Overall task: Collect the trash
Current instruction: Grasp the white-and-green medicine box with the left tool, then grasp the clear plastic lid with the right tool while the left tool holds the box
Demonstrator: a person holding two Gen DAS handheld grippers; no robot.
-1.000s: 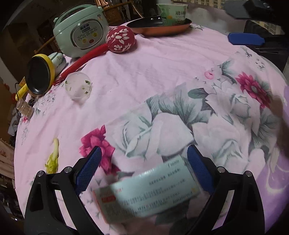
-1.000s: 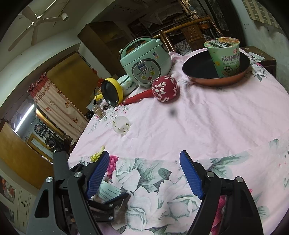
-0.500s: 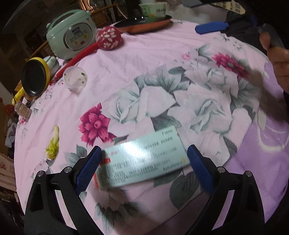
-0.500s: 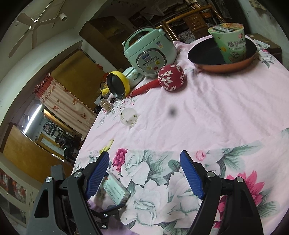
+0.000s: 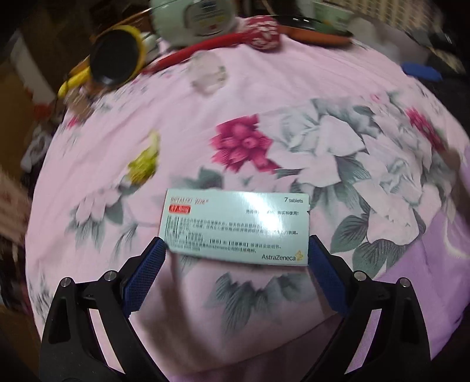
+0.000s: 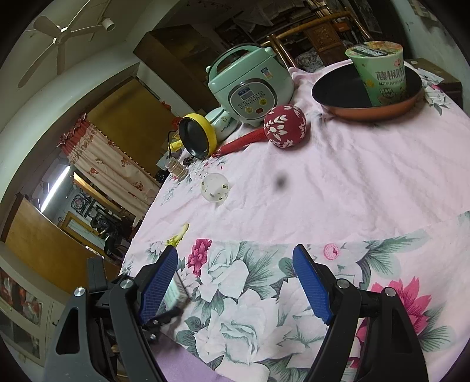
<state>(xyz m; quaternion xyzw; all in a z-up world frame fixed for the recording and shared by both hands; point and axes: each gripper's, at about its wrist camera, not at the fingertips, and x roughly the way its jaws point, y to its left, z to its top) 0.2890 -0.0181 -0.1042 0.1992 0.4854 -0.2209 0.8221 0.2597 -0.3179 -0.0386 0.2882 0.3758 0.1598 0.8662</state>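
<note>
A: What does your left camera show?

B: My left gripper (image 5: 236,252) has its two blue pads against the short ends of the box (image 5: 235,226), a pale green tablet carton printed "7 tablets" and "AstraZeneca". The pads touch its near corners, so I am grasping it by the ends, label side up, above the cloth (image 5: 205,123), pink with big flowers. Farther back, all blurred: a yellow lump (image 5: 144,160), a clear ball (image 5: 207,75), a small yellow pan (image 5: 116,57), a red mallet (image 5: 263,32) and the green cooker (image 5: 194,17).

A: And the right camera?

B: My right gripper (image 6: 235,279) is spread wide with nothing between its pads; only cloth (image 6: 367,176) shows in the gap. Just behind my left finger (image 6: 158,282) a sliver of the box (image 6: 174,291) peeks out at the near edge of the table, with black parts of the other gripper under it. Whether that one clamps the box I cannot tell from here.

A: The rest of the table?

B: The cooker (image 6: 249,85) stands at the far edge, the mallet (image 6: 282,126) lies just in front of it, and the yellow pan (image 6: 196,136) leans at its left. A noodle cup (image 6: 379,76) stands upright inside a copper frying pan (image 6: 352,111) to the right. The ball (image 6: 214,186) sits alone mid-table, and the lump (image 6: 179,235) lies near the left rim.
</note>
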